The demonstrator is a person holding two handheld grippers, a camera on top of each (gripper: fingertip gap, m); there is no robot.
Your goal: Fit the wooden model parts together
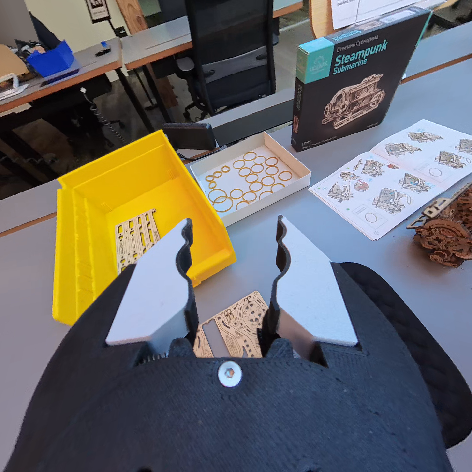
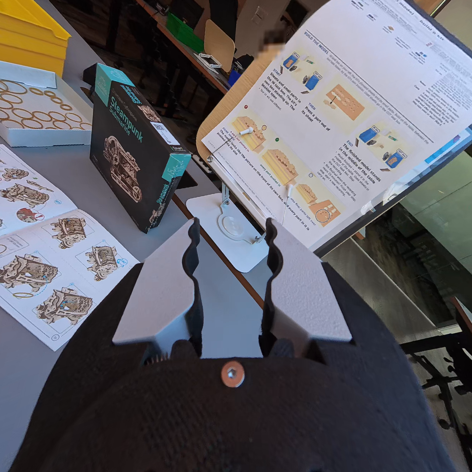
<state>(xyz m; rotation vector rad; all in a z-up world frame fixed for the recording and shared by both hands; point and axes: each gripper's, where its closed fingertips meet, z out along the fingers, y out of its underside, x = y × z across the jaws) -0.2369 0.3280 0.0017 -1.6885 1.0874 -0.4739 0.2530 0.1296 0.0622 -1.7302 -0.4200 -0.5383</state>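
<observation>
My left gripper (image 1: 234, 224) is open and empty above the grey table. A pale wooden parts sheet (image 1: 229, 329) lies flat on the table under its fingers. A second wooden sheet (image 1: 132, 237) lies inside the yellow bin (image 1: 76, 229) to the left. A dark brown, partly built wooden model (image 1: 444, 235) sits at the right edge. My right gripper (image 2: 232, 224) is open and empty, held over the table's right edge, pointing at a white stand base (image 2: 237, 235).
A white tray (image 1: 304, 173) holds several rubber bands. The dark kit box (image 1: 357, 84) (image 2: 132, 150) stands upright behind an open instruction booklet (image 1: 398, 178) (image 2: 51, 268). A tilted board with an instruction sheet (image 2: 344, 115) rises at the right. Office chairs and desks stand beyond. Left tips to right tips: about 55 cm.
</observation>
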